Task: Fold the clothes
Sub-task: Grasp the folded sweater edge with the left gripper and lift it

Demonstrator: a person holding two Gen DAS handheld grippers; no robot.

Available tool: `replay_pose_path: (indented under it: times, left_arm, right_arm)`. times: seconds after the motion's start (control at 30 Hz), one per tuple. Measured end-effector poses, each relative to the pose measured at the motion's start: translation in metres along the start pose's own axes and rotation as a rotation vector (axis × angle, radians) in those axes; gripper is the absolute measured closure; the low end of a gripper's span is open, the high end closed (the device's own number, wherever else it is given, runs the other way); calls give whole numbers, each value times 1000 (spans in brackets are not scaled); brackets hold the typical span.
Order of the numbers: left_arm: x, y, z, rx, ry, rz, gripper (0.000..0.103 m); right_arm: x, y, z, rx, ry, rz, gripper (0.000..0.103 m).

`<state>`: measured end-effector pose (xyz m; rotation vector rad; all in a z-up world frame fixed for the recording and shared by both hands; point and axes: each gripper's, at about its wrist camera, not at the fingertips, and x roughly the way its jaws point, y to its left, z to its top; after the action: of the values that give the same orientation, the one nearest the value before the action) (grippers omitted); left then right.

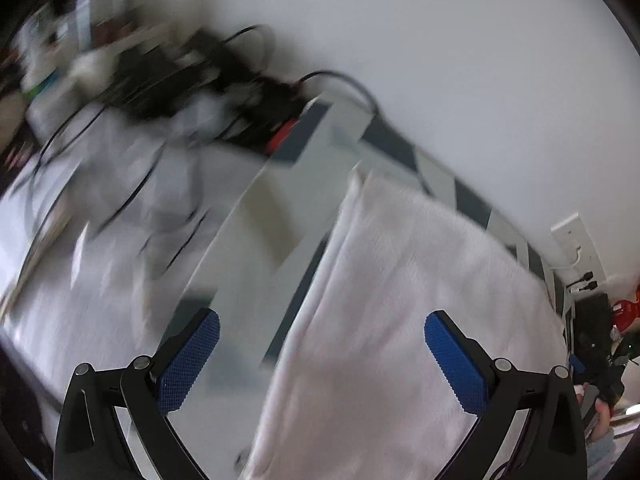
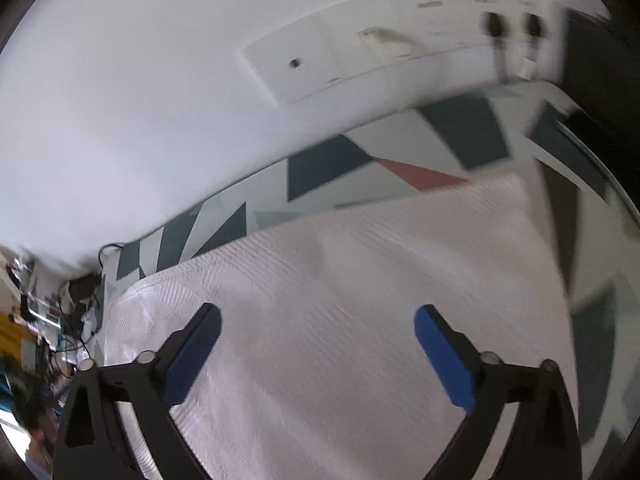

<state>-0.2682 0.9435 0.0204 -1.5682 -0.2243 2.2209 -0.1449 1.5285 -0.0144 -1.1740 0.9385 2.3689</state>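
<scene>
Your left gripper (image 1: 322, 354) fills the bottom of the left wrist view, blue pads (image 1: 188, 364) spread wide with nothing between them. One finger sits over the table (image 1: 256, 216), the other over the cloth (image 1: 400, 300). Whether the pads touch either surface, can't tell; the frame is motion-blurred.

Cloth is white, folded into a long strip, running from bottom centre up to the middle of the left wrist frame, its left edge lying straight along the tabletop. Table has a grey, navy and white geometric pattern. Upper left of that frame: a blurred tangle of black cables (image 1: 224, 80) and dark gear on a white sheet (image 1: 100, 208). Far right edge: wall outlet (image 1: 572, 240) and something red (image 1: 626, 312), too blurred to name.

Your right gripper (image 2: 318, 350) is at the bottom of the right wrist view, fingers also wide apart, gripping nothing. Both pads (image 2: 444, 360) sit over the cloth (image 2: 340, 280), which covers the lower centre of that frame; its ribbed weave is visible. Its far edge runs diagonally, lower left to right of centre. Beyond it, patterned table (image 2: 328, 168) with a red triangle, then white wall (image 2: 120, 100) with a white panel (image 2: 360, 52) at upper right. Clutter (image 2: 48, 320) at lower left, blurred.
</scene>
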Motion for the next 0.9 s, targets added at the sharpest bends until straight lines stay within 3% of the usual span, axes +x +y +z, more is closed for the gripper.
replay_pose_path:
  times: [0.13,0.3,0.53,0.7,0.77,0.9]
  left_arm:
    - [-10,36,-50,-97,69,-29,0]
    - [5,55,-87,-108,138,-39,0]
    - [24,54,-101,-143,166,-134,0]
    - [18,48,-113,-171,199,-189,0]
    - [20,47,-120,-217,221,-218,0]
    - [27,42,-133,-258,235,-252,0]
  right_arm:
    - [-28,16,-40,-36,-9,-17,0]
    - [-35,43,-96,-73,23,-17,0]
    - [-45,74,-157,-133,61,-39,0]
    - [-52,110,-200,-328,88,-102,0]
    - [-49,115,-209,-371,103,-119,0]
    - [-38,110,-212,-329,145,-98,0]
